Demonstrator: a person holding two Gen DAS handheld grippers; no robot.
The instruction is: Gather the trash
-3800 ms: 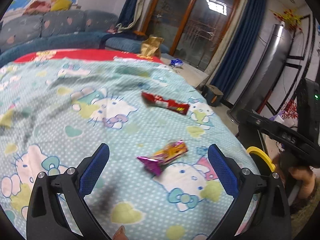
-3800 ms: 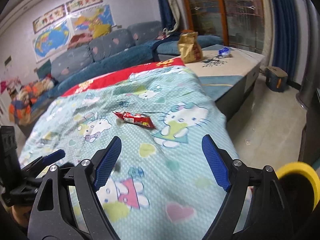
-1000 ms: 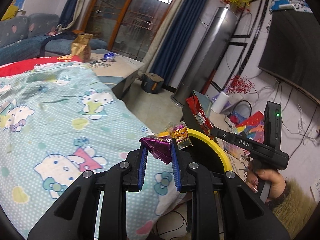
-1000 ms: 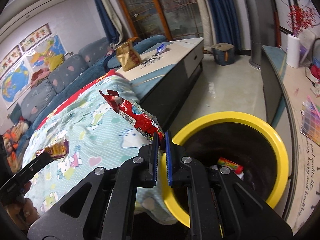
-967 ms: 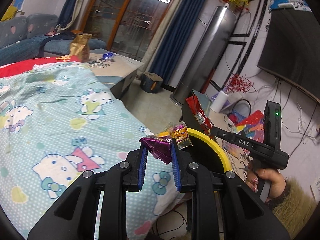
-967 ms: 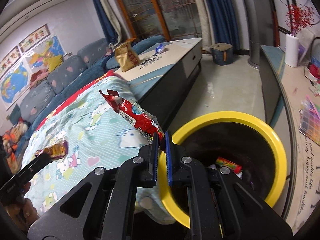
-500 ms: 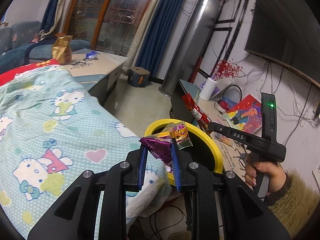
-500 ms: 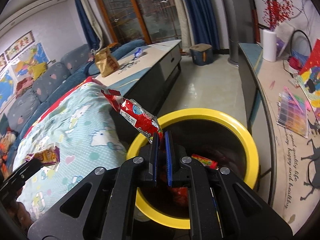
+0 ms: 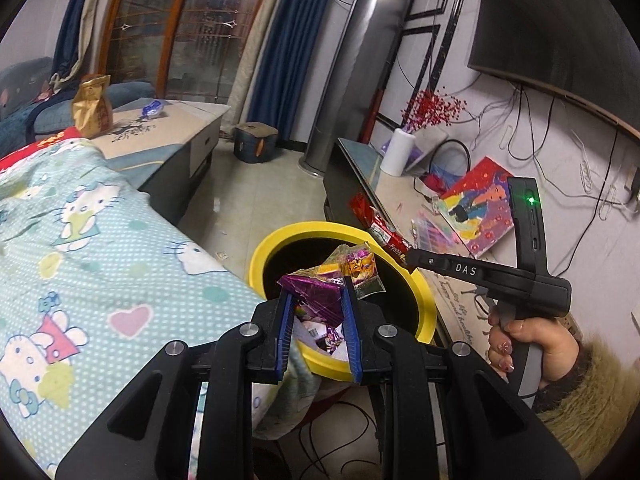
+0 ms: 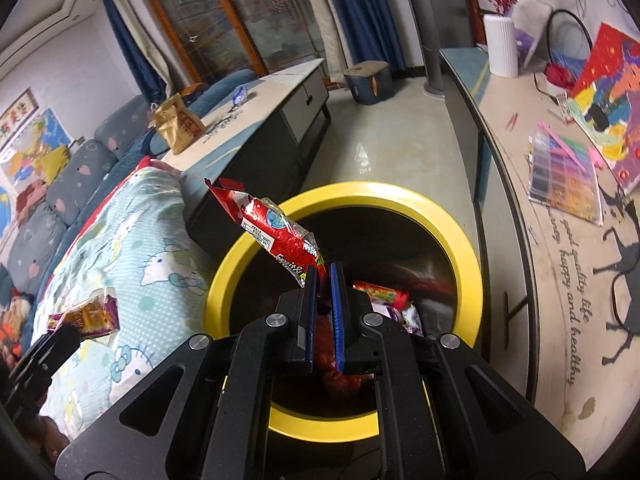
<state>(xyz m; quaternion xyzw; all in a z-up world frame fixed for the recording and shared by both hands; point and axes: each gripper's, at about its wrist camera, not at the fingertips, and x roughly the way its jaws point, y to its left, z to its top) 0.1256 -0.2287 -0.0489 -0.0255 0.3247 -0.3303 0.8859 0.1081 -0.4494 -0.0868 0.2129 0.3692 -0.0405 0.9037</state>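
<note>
The yellow-rimmed bin (image 10: 460,236) sits right under and ahead of both claws, with a few wrappers already seen at the bottom. The red snack wrapper (image 10: 276,240) is pinched by its near end in the right gripper (image 10: 324,276), jaws pressed nearly together on the thin film, and it sticks up and away over the bin's rim. The purple-and-gold wrapper (image 9: 316,292) is clamped in the left gripper (image 9: 316,300), crumpled between the pads, just above the bin's near edge.

Both would be judged featherlight, floppy and slick foil, so an end or a bunched fold is probably the best place to be gripped; nothing fragile, but they could cling to the pads or flutter when let go.

The bin's contents are only shown properly by the right wrist view. The person's hand (image 9: 532,340) on the right handle is only caught by the left wrist view.
</note>
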